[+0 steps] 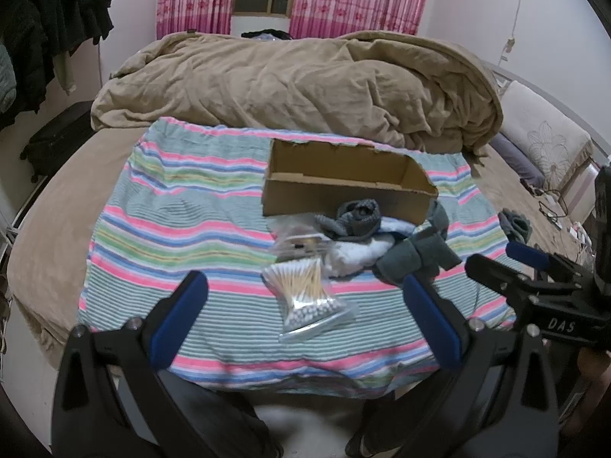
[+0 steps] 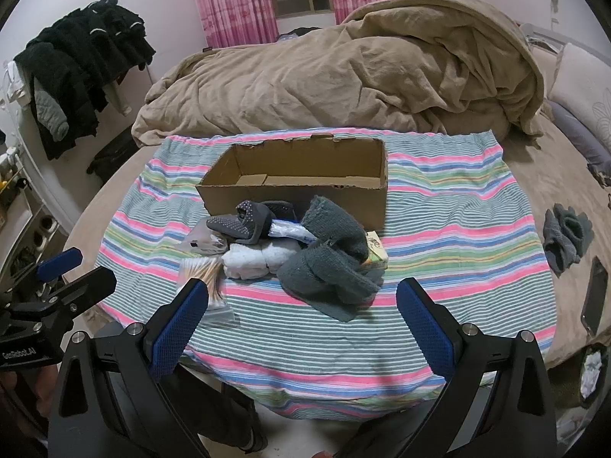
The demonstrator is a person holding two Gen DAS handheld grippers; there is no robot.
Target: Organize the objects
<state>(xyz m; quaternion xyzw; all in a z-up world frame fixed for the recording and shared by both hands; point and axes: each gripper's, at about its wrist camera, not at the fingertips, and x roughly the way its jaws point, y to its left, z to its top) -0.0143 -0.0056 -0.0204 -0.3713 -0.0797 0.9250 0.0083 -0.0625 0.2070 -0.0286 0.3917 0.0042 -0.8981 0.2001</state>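
Note:
An open, empty cardboard box (image 1: pixel 347 187) (image 2: pixel 298 175) stands on a striped cloth (image 1: pixel 172 206) (image 2: pixel 458 229) on the bed. In front of it lies a pile: a bag of cotton swabs (image 1: pixel 301 290) (image 2: pixel 202 271), a grey dotted sock (image 2: pixel 240 221) (image 1: pixel 355 213), a white folded cloth (image 2: pixel 252 259) (image 1: pixel 355 255), a dark grey towel (image 2: pixel 332 263) (image 1: pixel 412 252) and a tissue pack (image 2: pixel 376 250). My left gripper (image 1: pixel 305 320) is open, just short of the swab bag. My right gripper (image 2: pixel 301 324) is open, just short of the towel.
A crumpled tan blanket (image 1: pixel 305 84) (image 2: pixel 362 72) lies behind the box. A grey glove pair (image 2: pixel 565 236) and a phone (image 2: pixel 594 294) lie on the bed at right. Dark clothes (image 2: pixel 84 57) hang at left. Cables (image 1: pixel 553 210) lie far right.

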